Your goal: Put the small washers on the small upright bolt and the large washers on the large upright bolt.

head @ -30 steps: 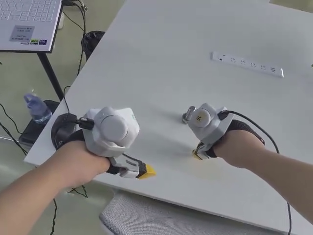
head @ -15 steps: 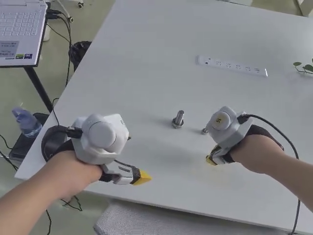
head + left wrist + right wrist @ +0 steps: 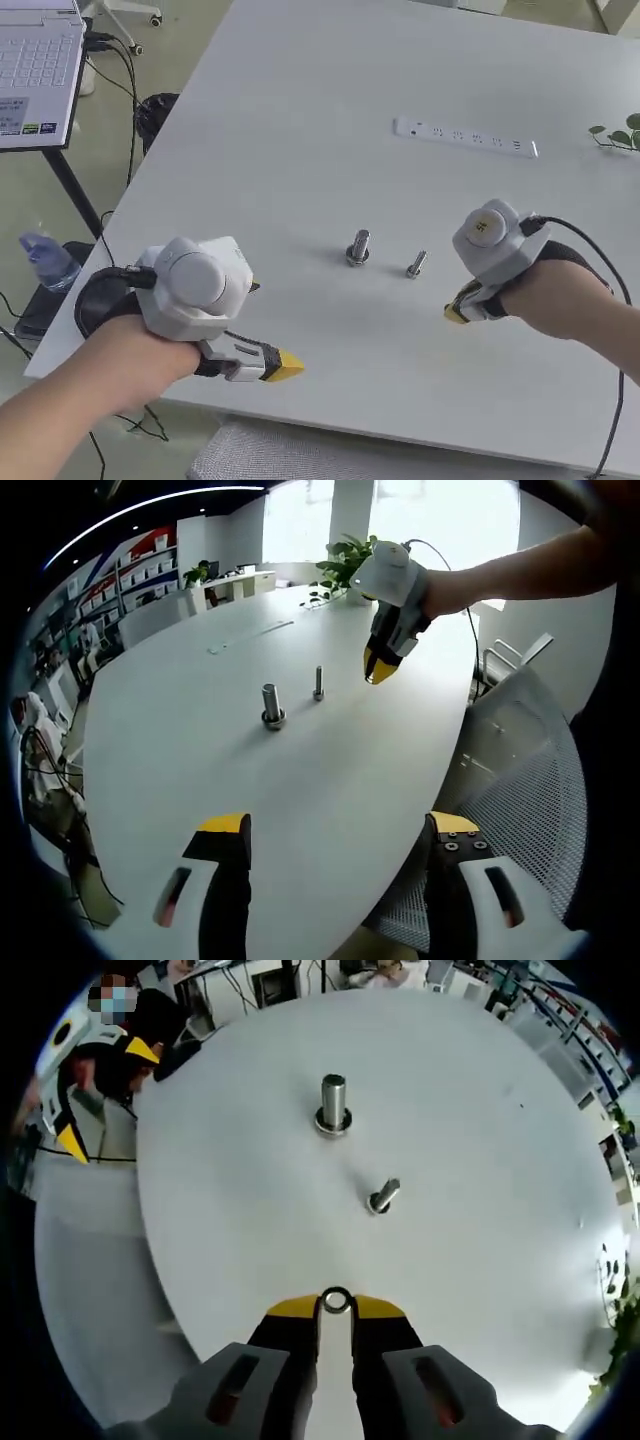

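The right gripper (image 3: 336, 1306) has its fingers (image 3: 295, 1322) drawn in narrow, the yellow tips pinching a washer (image 3: 326, 1300) by its rim; the ring sits at the very tips, its open face turned toward the gripper's camera, and the white desk (image 3: 230, 1220) shows through its hole; whether it is a small washer or a large one I cannot tell. In the head view this gripper hangs over the desk not far from its near edge, to the right of both bolts and apart from them.

The left gripper (image 3: 340, 825) has its fingers (image 3: 226, 880) spread wide, with nothing between them and touching nothing; it hangs at the desk's near edge, toward the near left corner, one tip over the desk top and the other out past the edge.

The large bolt (image 3: 358, 247) stands upright on its broad base, nearer the near edge than the far one; the small bolt (image 3: 416, 265) stands just to its right, apart from it, between it and the right gripper. A power strip (image 3: 465, 138) lies well beyond the bolts, toward the far edge.
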The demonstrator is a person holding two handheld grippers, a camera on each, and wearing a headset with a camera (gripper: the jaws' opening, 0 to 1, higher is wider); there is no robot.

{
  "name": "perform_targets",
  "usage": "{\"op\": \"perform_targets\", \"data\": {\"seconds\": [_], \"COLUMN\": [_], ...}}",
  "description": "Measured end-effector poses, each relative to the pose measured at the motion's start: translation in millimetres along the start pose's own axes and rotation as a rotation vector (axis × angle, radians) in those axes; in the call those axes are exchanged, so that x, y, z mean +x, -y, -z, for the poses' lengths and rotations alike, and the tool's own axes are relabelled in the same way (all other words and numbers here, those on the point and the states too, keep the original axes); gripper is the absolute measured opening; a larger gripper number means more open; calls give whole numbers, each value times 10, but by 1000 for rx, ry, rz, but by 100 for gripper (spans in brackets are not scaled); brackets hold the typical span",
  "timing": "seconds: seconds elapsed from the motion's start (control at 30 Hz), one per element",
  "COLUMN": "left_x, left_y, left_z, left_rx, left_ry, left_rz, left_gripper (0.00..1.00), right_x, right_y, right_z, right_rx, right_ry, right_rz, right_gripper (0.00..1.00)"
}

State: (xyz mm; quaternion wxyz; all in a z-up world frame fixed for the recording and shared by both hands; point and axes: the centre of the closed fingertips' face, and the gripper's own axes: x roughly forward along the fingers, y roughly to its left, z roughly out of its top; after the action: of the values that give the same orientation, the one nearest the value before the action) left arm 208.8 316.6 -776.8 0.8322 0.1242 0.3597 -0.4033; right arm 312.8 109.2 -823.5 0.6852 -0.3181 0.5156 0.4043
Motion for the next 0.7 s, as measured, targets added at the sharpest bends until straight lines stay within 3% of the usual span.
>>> {"op": "perform_targets", "data": {"seconds": [0.2,0.7], "left_x": [1,51], "left_y": [-4,-10], "left_z": [0,-5], "left_rx": [-2,0], "left_ry": [-5,-16], "left_rz": [-4,1], "left_gripper": [70,69], "right_x": [-131,-101], "right_y": [128,295], "right_z": [-241,-549], "right_rx": [-19,-81], "right_ry": [28,46], "right_rz": [23,15], "right_gripper": [12,12]}}
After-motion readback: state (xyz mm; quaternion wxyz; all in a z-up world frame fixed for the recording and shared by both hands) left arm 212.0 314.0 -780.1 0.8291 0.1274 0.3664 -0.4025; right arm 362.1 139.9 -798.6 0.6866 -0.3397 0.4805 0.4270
